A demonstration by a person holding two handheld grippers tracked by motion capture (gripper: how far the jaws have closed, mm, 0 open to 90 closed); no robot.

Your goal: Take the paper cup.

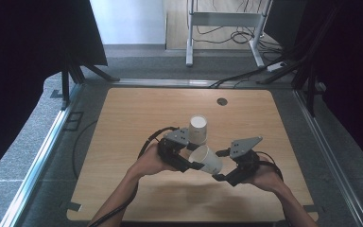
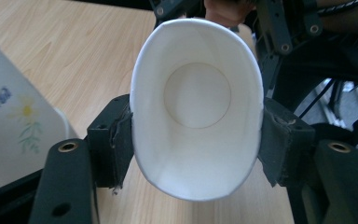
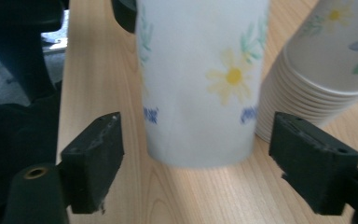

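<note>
A single white paper cup with a flower print [image 1: 209,161] lies tilted on its side above the wooden table [image 1: 137,118]. My left gripper [image 1: 194,157] is shut on it near the rim. In the left gripper view the cup [image 2: 196,93] faces me mouth first, squeezed oval between the jaws of the left gripper [image 2: 196,140]. My right gripper [image 1: 220,165] is open at the cup's base end. In the right gripper view the cup [image 3: 198,79] sits between the wide-apart jaws of the right gripper [image 3: 200,156] without touching them. An upside-down stack of several cups [image 1: 198,128] stands just behind.
The stack of cups [image 3: 326,60] stands close beside the held cup, also seen as a stack [image 2: 14,121] at the left. A round grommet [image 1: 222,101] sits near the table's far edge. Beyond the table stand a white desk frame [image 1: 227,21] and floor cables [image 1: 246,75].
</note>
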